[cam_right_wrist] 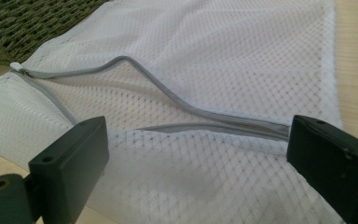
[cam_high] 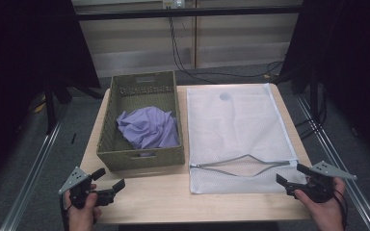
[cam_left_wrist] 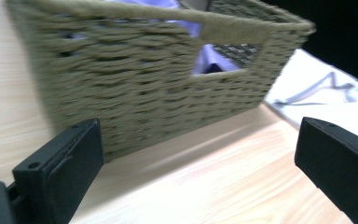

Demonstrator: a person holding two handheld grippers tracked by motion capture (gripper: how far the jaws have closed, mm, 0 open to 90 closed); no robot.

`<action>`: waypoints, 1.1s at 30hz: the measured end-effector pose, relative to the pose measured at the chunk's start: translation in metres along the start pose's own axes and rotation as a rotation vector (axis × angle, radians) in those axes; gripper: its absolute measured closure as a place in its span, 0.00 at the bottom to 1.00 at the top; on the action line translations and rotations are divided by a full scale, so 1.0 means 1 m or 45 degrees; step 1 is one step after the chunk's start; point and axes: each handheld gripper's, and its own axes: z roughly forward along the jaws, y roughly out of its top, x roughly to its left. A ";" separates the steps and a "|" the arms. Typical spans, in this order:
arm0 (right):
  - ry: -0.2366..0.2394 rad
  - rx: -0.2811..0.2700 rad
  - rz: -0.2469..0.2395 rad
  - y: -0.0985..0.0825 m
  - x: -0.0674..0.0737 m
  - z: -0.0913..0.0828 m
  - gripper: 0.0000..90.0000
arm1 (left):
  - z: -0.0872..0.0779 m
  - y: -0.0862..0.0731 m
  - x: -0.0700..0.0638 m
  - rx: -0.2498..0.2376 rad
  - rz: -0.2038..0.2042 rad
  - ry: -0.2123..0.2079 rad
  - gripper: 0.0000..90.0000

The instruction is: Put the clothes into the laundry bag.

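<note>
Two grippers sit at the near edge of a light wooden table in the high view, each held in a person's hand. The left gripper is at the near left corner, its jaws spread wide with nothing between them, aimed toward the near wall of a woven basket. That basket stands on the left half of the table, and a crumpled purple cloth lies inside it. To the right of the basket, just beside it, a white mesh bag lies flat, reaching from the far edge toward the near one. Its grey zipper runs across the near end and gapes open in the middle. The right gripper is at the near right corner of the bag, jaws wide and empty, just beside the zipper's right end.

From the left gripper view, both black jaws stand well apart over bare tabletop. The basket is near ahead, the purple cloth showing through its handle slot, and the bag lies off to the right.

From the right gripper view, the wide jaws frame the mesh bag. The open zipper curves between them, and a corner of the basket sits at the far left.
</note>
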 end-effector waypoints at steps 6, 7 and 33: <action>0.048 -0.026 -0.014 0.009 0.008 0.012 0.05 | 0.023 0.003 -0.029 0.040 0.040 -0.039 0.17; 0.057 -0.030 -0.020 0.012 0.011 0.014 0.05 | 0.028 0.003 -0.034 0.048 0.047 -0.040 0.22; -0.006 0.239 -0.244 0.029 0.045 0.107 0.27 | 0.171 0.000 -0.172 0.345 0.237 -0.332 1.00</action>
